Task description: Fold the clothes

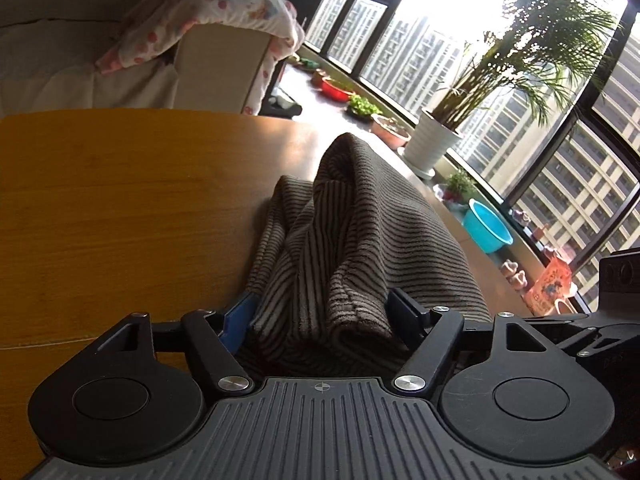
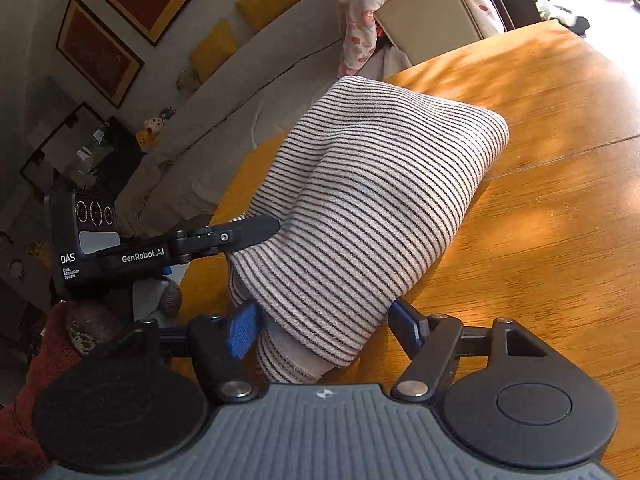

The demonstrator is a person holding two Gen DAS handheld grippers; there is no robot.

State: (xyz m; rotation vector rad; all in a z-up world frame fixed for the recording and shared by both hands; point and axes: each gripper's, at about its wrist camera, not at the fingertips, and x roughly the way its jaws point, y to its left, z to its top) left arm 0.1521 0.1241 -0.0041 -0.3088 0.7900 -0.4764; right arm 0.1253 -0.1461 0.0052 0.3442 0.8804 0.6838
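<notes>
A striped beige-and-black knit garment (image 1: pixel 360 240) lies bunched on the wooden table (image 1: pixel 120 200). My left gripper (image 1: pixel 324 312) has its fingers wide apart with a thick fold of the garment between them. In the right wrist view the same garment (image 2: pixel 380 184) forms a raised mound. My right gripper (image 2: pixel 324 328) also stands wide, with the garment's near end between its blue-padded fingers (image 2: pixel 242 330). The left gripper (image 2: pixel 240 236) reaches into the garment's left side there.
A sofa with a floral cloth (image 1: pixel 208 8) stands beyond the table's far edge. A potted palm (image 1: pixel 436 140), small planters and a blue basin (image 1: pixel 486 230) line the window at right. The table's wood (image 2: pixel 560 200) stretches right of the garment.
</notes>
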